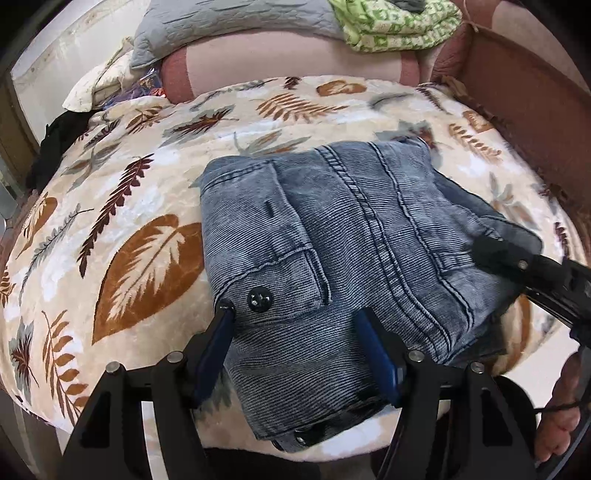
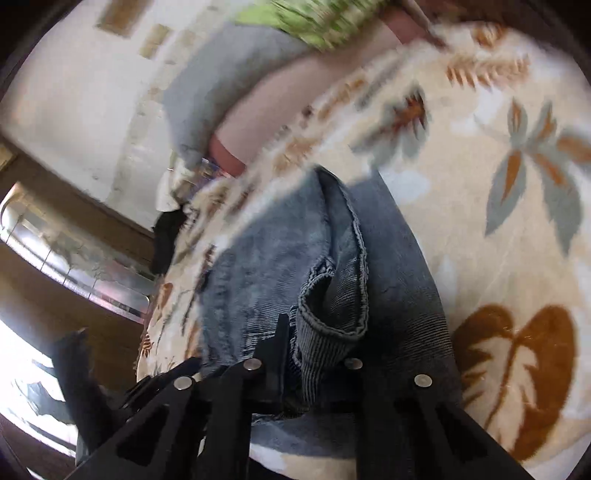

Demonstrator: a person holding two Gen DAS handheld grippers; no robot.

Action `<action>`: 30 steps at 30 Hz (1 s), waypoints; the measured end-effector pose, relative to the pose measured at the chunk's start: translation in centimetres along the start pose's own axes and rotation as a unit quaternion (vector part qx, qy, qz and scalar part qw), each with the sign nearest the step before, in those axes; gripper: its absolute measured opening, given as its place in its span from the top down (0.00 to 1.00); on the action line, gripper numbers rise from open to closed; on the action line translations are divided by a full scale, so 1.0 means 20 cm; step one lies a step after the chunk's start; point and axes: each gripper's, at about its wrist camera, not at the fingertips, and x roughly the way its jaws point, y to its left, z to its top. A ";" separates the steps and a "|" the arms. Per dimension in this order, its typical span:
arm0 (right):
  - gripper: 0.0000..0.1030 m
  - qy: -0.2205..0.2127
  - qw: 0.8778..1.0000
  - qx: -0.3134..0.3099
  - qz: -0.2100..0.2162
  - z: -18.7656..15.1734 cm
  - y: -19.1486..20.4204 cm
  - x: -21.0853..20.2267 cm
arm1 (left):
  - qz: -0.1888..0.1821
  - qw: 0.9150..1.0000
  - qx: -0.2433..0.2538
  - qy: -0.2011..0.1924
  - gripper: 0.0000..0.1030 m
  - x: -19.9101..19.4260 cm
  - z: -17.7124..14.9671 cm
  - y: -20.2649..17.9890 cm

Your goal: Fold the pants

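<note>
The blue-grey corduroy pants (image 1: 354, 236) lie folded into a compact bundle on the leaf-print blanket (image 1: 140, 206). My left gripper (image 1: 295, 317) is open, its blue-padded fingers (image 1: 218, 343) straddling the near waistband by the black button (image 1: 260, 300). My right gripper (image 1: 495, 251) comes in from the right onto the bundle's right edge. In the right wrist view, which is blurred, the right gripper (image 2: 317, 343) has a bunched fold of the pants (image 2: 325, 280) between its fingers; only the left finger (image 2: 277, 354) shows clearly.
Pillows and a grey quilt (image 1: 229, 26) lie at the bed's head, with a green patterned cloth (image 1: 391, 26) on the right. A brown bed frame (image 1: 524, 103) runs along the right side. A dark garment (image 1: 59, 147) hangs at the left edge.
</note>
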 end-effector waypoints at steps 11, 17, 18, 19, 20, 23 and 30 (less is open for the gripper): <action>0.70 0.080 0.991 0.100 -0.026 -0.04 -0.24 -0.06 | -0.013 0.999 0.020 0.028 0.31 0.05 -0.01 -0.08; 0.51 -0.039 0.995 0.046 -0.075 0.13 -0.16 -0.34 | 0.010 0.999 0.025 -0.019 0.31 -0.10 0.10 -0.03; 0.50 -0.051 0.995 0.036 -0.078 0.15 -0.14 -0.35 | 0.023 0.999 0.026 -0.033 0.31 -0.12 0.13 -0.03; 0.50 -0.054 0.995 0.025 -0.077 0.17 -0.12 -0.37 | 0.031 0.998 0.026 -0.045 0.31 -0.14 0.15 -0.01; 0.50 -0.050 0.996 0.015 -0.075 0.20 -0.09 -0.34 | 0.036 0.998 0.023 -0.054 0.31 -0.16 0.19 0.00; 0.50 -0.030 0.997 -0.016 -0.066 0.25 0.03 -0.20 | 0.057 0.997 0.010 -0.048 0.31 -0.13 0.27 0.04; 0.51 0.059 0.997 0.004 -0.044 0.28 0.05 0.25 | 0.078 0.997 0.002 0.022 0.30 0.11 0.29 0.07</action>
